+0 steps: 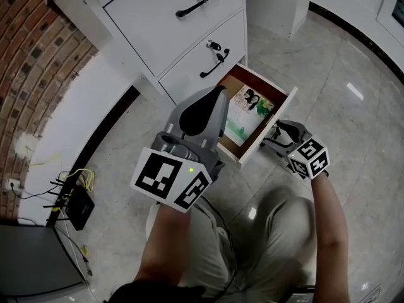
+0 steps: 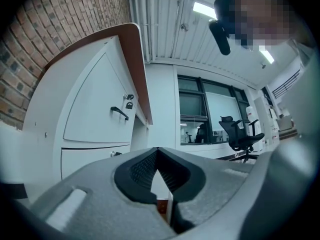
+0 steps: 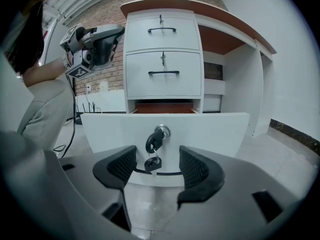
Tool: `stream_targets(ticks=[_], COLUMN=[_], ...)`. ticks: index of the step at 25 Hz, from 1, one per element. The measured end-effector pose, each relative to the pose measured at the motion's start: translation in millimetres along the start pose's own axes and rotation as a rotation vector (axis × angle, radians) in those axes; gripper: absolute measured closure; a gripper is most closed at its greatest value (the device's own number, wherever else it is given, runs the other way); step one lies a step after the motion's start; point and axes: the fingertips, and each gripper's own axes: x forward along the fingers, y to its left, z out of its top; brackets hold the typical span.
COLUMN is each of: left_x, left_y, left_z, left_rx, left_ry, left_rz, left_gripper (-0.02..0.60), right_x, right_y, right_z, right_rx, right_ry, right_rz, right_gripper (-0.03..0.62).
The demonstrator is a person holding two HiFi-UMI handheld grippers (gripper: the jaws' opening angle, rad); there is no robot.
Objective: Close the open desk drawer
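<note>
Though open, drawer (image 3: 210,131) just before jaws

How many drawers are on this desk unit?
3: top drawer closed, middle drawer closed beneath it, bottom drawer pulled open near the floor. None appear hidden.

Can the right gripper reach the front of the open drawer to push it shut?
Probably yes. The right gripper points straight at the drawer front, jaws open, and nothing blocks the way; just its key and handle show between the jaws.
</note>
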Motion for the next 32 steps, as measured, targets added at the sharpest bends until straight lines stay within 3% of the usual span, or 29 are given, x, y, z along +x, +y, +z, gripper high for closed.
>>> stream_targets(ticks=[24, 32], left_x=[-22, -11], left_y=[34, 38], left_z=[3, -22], left_rx=[-0.005, -0.003], left_ry=[-0.008, 0.058], left_rz=[0.075, 0.086], left_gripper=[0.577, 0.577], right_x=[73, 86], right_y=[-8, -9], right_z=[35, 43], right_rx=[-0.018, -0.029], right_ry=[0.034, 0.055], right_rz=[0.007, 0.007], right_gripper=[0.313, 0.312])
